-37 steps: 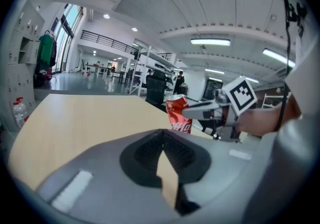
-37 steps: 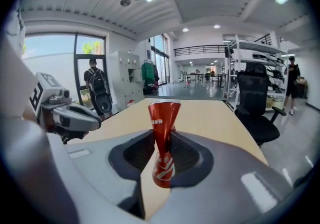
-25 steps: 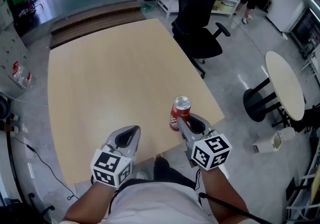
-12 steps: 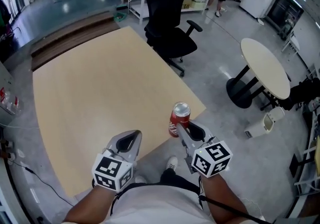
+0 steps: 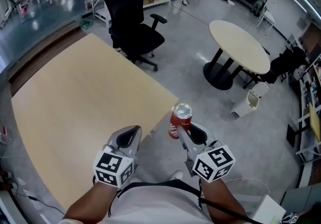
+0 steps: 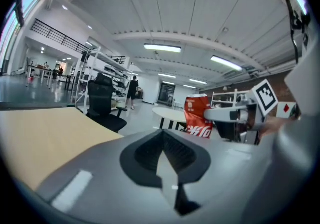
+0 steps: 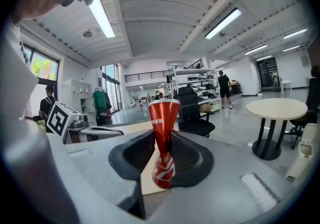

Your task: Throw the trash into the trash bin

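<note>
In the head view the right gripper (image 5: 186, 130) has its jaws closed on an upright red soda can (image 5: 180, 121), which hangs over the floor just past the bench's (image 5: 75, 107) right corner and no longer over the wood. The left gripper (image 5: 131, 132) sits beside it above the bench's near edge. A small white bin (image 5: 247, 103) stands on the floor next to the round table (image 5: 238, 45), well apart from the can, and it looks like the target. The step in hand is judged to be the carry, so it calls for a level wrist and a path over open floor, clear of the office chair (image 5: 133, 22) and the table's base. The left gripper view shows its jaws pressed together with nothing between them. That hand is free, and it may be useful at the bin if its top is a flap, which cannot be told from here. The right gripper view shows the pads pinching the can (image 7: 164, 140) low on its body, with most of the can rising above them. A top-heavy hold like this could let the can tip, so steady, unhurried travel would suit. The release is best left until the can hangs directly over the bin's (image 7: 306, 154) mouth and close above it.
</note>
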Tool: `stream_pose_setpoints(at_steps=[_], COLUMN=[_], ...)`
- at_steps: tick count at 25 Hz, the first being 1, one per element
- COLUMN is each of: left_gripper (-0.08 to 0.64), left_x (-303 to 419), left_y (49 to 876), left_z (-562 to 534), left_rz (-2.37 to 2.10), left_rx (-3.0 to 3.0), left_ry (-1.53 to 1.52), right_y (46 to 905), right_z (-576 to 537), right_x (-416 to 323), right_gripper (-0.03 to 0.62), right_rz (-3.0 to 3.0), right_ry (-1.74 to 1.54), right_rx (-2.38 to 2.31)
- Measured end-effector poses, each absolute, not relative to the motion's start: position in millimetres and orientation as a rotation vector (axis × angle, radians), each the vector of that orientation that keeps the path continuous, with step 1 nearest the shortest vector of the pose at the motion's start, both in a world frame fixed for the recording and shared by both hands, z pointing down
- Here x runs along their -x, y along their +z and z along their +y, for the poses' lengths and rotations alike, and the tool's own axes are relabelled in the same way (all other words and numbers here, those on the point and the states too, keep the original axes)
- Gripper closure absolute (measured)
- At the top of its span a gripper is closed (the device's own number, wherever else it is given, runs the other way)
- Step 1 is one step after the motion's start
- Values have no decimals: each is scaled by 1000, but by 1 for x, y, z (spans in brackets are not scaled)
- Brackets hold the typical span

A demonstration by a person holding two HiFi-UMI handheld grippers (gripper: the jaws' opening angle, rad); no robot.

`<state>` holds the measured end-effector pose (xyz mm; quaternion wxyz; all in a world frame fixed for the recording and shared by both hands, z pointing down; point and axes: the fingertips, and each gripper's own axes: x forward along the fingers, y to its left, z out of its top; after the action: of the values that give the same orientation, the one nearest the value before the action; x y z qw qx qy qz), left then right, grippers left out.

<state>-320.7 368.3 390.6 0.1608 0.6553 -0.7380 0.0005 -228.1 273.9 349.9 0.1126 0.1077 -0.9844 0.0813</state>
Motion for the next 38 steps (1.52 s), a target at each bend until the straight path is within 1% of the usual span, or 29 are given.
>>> stream_pose_setpoints(at_steps=[18,24,30,38], left_gripper=[551,551,551,551], left_x=[183,117,69,-16], left_y=[377,375,364,366], left_z=[233,193,161,125], left_rz=[-1891,-1804,-1699,-1483], left_rx=[-2173,-2260,-2364,-2507], left_ry=[68,86,117,191], right_y=[346,341,334,337], right_z=[169,145,128,110], right_x=[63,-6,-64,-145], right_gripper=[497,497,497,499], right_rz=[-2889,-2872,-2843,-2799], right_ry=[268,241,245,272], right_rx=[-739,-849,-1002,-1212])
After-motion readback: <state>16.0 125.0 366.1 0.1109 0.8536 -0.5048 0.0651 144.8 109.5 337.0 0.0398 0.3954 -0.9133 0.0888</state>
